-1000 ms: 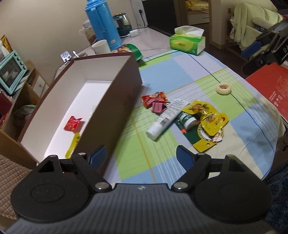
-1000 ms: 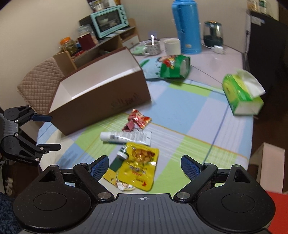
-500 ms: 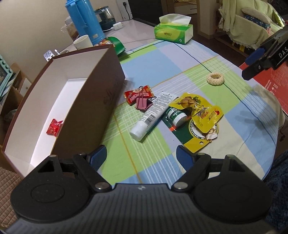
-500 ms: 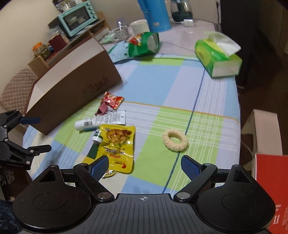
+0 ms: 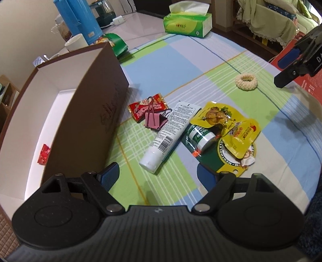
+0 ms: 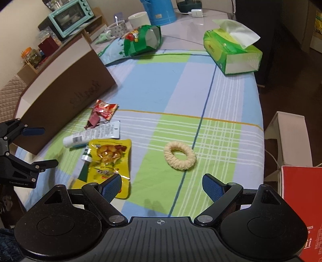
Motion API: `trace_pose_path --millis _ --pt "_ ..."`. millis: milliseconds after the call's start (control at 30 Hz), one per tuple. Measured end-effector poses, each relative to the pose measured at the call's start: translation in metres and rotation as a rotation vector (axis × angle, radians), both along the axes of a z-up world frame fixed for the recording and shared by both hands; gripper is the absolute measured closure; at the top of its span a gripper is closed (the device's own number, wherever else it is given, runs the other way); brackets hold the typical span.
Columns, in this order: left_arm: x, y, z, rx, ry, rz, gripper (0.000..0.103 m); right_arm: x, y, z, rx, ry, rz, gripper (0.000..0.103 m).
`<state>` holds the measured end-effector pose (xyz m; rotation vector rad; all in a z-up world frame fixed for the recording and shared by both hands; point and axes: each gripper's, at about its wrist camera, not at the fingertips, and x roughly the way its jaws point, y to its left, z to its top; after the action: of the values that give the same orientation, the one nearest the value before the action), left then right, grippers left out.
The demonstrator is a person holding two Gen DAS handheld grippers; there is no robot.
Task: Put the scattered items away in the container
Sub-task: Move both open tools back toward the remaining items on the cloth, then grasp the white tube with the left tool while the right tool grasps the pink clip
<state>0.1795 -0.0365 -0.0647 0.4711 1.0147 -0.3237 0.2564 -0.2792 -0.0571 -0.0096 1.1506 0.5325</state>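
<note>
My right claw (image 6: 162,186), spread wide and empty, hovers just short of the cream crocheted ring (image 6: 179,154); my left claw (image 5: 159,177) gapes over the white barcoded tube (image 5: 169,134).

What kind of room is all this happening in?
Probably a home dining or living area: a checked tablecloth with a tissue box and blue thermos on the table, and a small toaster oven alongside.

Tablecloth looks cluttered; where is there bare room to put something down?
Bare cloth lies between the brown box and the tissue box, and around the cream ring. It is crowded beside the box, where the tube, clip and yellow pouch pile together.
</note>
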Motion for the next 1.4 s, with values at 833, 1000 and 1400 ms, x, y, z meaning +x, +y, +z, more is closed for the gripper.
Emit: trace_pose_path --millis 833,1000,1400 --pt "0.060 -0.007 -0.047 -0.051 0.117 -0.065 0.048 0.030 0.002 -0.021 -0.003 0.049 -0.069 0.013" --pt "0.057 -0.003 -0.045 -0.099 0.135 -0.099 0.074 0.032 0.006 -0.019 0.001 0.042 -0.063 0.013" --pt "-0.005 0.026 -0.041 -0.064 0.217 -0.100 0.075 0.038 0.036 -0.015 0.020 0.017 0.026 0.013"
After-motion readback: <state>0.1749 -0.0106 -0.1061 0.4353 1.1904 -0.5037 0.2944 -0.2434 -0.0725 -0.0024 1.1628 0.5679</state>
